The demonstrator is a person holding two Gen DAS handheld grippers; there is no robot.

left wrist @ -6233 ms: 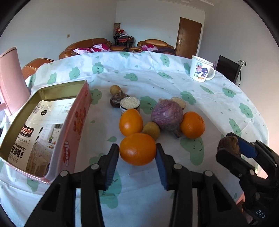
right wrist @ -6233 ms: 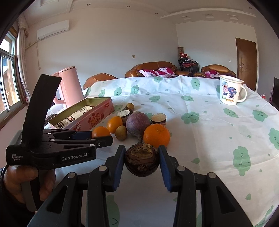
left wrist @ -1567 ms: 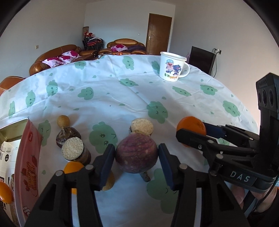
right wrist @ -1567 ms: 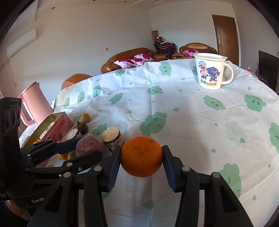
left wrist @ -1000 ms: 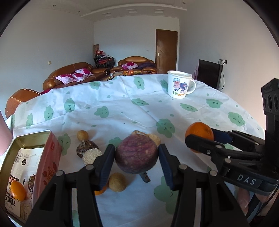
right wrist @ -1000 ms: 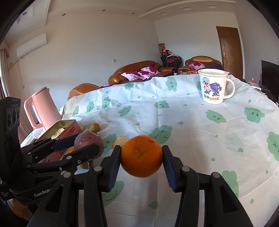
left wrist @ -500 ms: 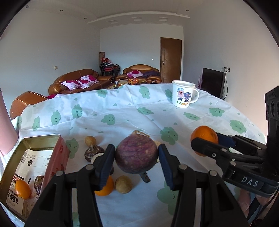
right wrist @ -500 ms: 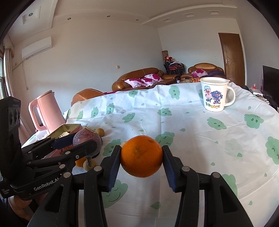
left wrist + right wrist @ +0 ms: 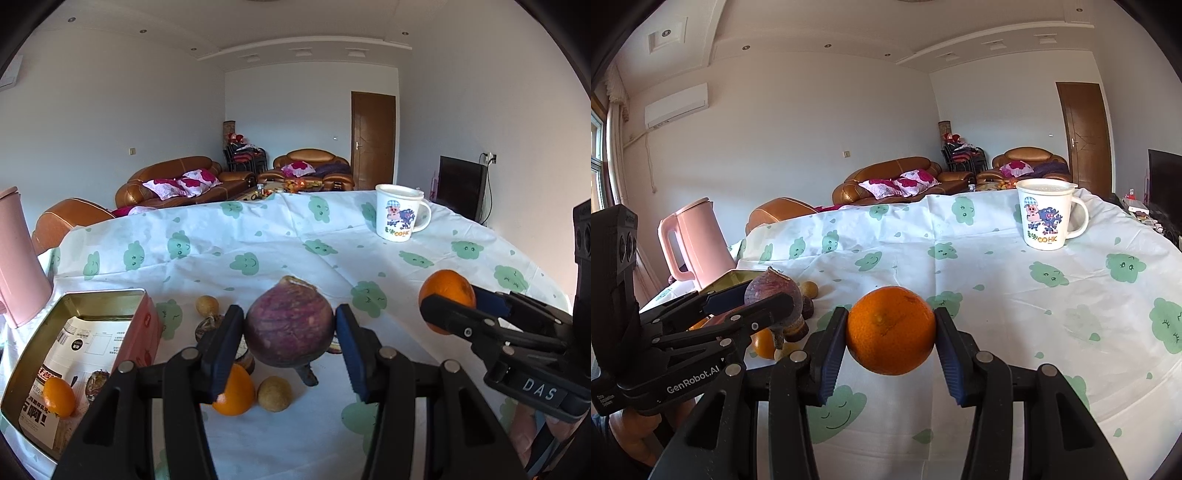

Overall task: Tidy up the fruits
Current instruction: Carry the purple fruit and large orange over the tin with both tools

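Note:
My left gripper (image 9: 290, 339) is shut on a round purple root vegetable (image 9: 290, 325) and holds it above the table. My right gripper (image 9: 890, 339) is shut on an orange (image 9: 891, 330), also lifted; it shows at the right of the left wrist view (image 9: 447, 291). The open pink tin (image 9: 37, 358) at the left holds an orange (image 9: 59, 397) and a dark fruit (image 9: 96, 380). On the cloth below lie another orange (image 9: 236, 393), a small brown fruit (image 9: 275, 393), a small yellow fruit (image 9: 207, 304) and dark cut pieces (image 9: 207, 326).
A printed white mug (image 9: 399, 212) stands at the back right of the cloth-covered table (image 9: 258, 236). A pink kettle (image 9: 694, 240) stands at the left, behind the tin. The table edge curves away at the right.
Both grippers have risen with their loads. The purple vegetable and the orange left the table between 1.6 s ago and now. Earlier loads, an orange and a dark fruit, now lie in the tin.

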